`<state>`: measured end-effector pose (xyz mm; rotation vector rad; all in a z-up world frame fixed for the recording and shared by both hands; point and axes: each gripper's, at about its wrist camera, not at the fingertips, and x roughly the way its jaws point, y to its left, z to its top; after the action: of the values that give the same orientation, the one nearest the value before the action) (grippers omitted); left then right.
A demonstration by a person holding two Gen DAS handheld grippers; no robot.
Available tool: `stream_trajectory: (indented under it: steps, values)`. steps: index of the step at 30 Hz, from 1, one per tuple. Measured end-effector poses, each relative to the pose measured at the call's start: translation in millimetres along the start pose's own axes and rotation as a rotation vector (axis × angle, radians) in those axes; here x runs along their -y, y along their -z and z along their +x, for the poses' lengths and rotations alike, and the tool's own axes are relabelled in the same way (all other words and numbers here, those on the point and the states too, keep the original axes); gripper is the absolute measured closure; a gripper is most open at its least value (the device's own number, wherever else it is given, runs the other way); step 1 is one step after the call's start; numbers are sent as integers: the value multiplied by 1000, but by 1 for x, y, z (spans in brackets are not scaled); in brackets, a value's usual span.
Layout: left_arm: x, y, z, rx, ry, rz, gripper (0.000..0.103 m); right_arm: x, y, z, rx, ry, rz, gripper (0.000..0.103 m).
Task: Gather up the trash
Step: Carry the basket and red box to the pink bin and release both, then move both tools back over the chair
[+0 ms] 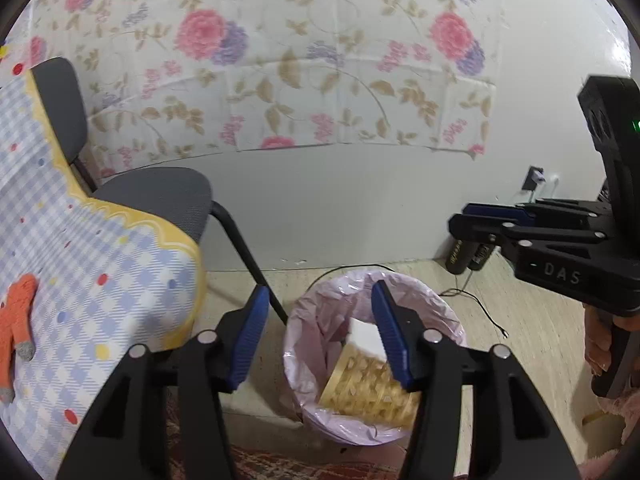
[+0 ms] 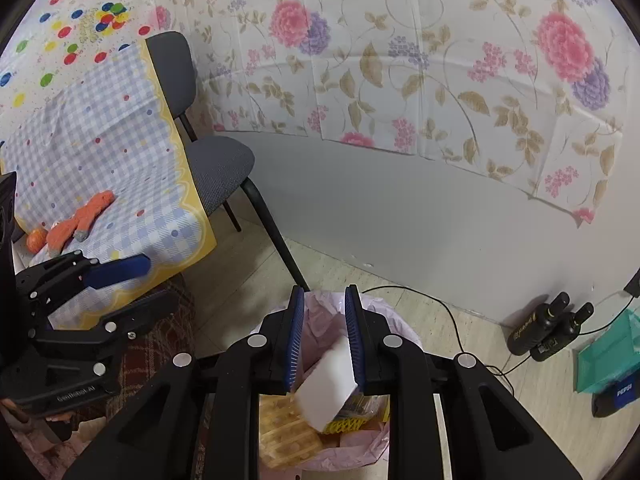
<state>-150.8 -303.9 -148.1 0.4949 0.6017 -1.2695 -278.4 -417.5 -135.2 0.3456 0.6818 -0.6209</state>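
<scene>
A trash bin with a pink liner (image 1: 316,320) stands on the floor under both grippers. Inside it lie a yellow lattice-patterned package (image 1: 360,388) and a white block (image 1: 364,336) on top of it. My left gripper (image 1: 320,290) hangs over the bin's rim, open, with nothing between its blue pads. My right gripper (image 2: 325,289) is narrowly open above the bin (image 2: 396,328); the white block (image 2: 328,384) shows through the gap, down in the liner and not gripped. In the left wrist view the right gripper (image 1: 460,222) comes in from the right with no object in it.
A grey chair (image 1: 160,196) stands left of the bin, one leg beside the rim. A table with a checkered cloth (image 2: 100,152) carries an orange glove (image 2: 80,220). Two black bottles (image 2: 548,328), a cable (image 2: 452,312) and a green tray (image 2: 608,356) lie near the wall.
</scene>
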Motion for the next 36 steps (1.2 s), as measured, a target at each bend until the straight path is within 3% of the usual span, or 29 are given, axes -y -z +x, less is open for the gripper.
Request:
stream_trajectory:
  steps: [8, 20, 25, 28, 36]
  values:
    - [-38, 1, -32, 54, -71, -103, 50, -25, -16, -13, 52, -59, -40, 80]
    - [-111, 24, -86, 110, -215, -309, 50, -106, -50, -2, 91, -221, -139, 80]
    - [-148, 41, -116, 144, -331, -377, 48, -155, -64, 10, 104, -308, -202, 76]
    - [-174, 52, -133, 144, -412, -419, 47, -189, -72, 20, 103, -352, -256, 69]
    - [-233, 80, -163, 149, -633, -495, 35, -260, -80, 56, 56, -436, -348, 60]
